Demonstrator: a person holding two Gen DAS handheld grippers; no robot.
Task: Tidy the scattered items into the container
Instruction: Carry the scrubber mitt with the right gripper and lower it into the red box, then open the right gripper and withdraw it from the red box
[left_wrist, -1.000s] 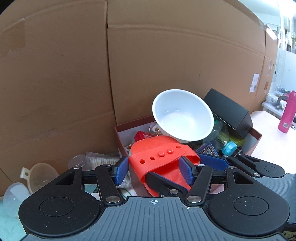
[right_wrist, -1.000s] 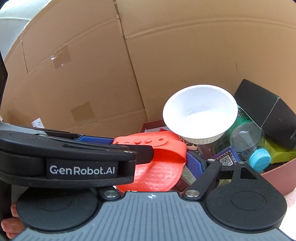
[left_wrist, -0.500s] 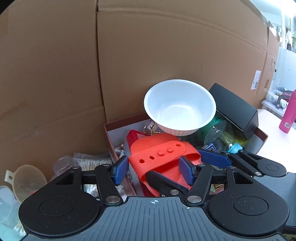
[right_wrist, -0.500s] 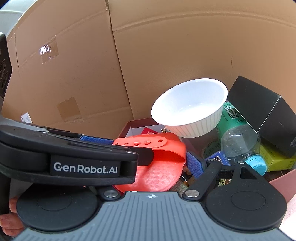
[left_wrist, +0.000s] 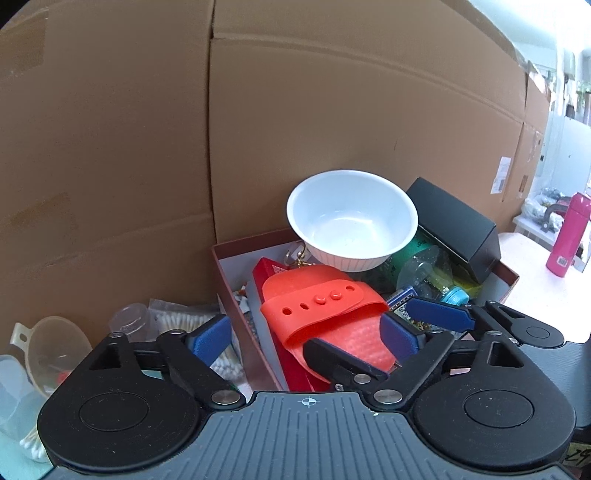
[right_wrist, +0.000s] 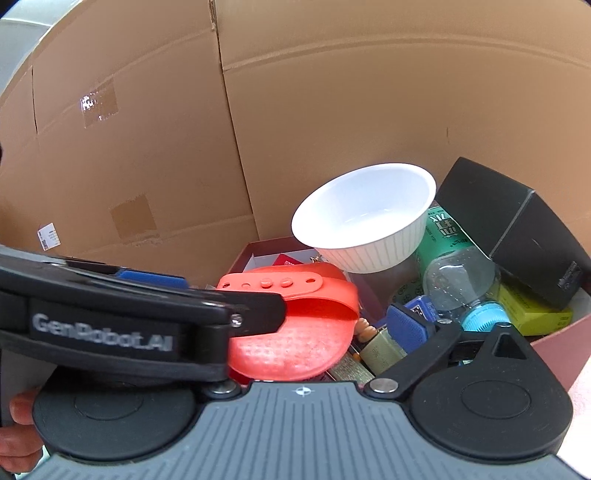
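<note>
Fingers spreading on both grippers: we let go of the orange silicone mitt (left_wrist: 325, 317).
Our left gripper (left_wrist: 306, 336) and right gripper (right_wrist: 295, 321) are opening, pads clear of the mitt, which a second ago sat pinched in the left pair. It now lies in the maroon box (left_wrist: 236, 295) below the white bowl (left_wrist: 351, 218); cotton swabs (left_wrist: 177, 317) and a funnel (left_wrist: 55, 343) remain outside.

We see the maroon box (left_wrist: 236, 288) packed full: a white bowl (left_wrist: 351, 218) perched high at centre, a black carton (left_wrist: 454, 221) to its right and an orange sandal (left_wrist: 325, 317) across the near side leave no gap inside. A cardboard wall (left_wrist: 332, 110) closes the whole upper frame. Lower left, a funnel (left_wrist: 55, 343) and cotton swabs (left_wrist: 177, 317) crowd the surface; the far right edge is open.
</note>
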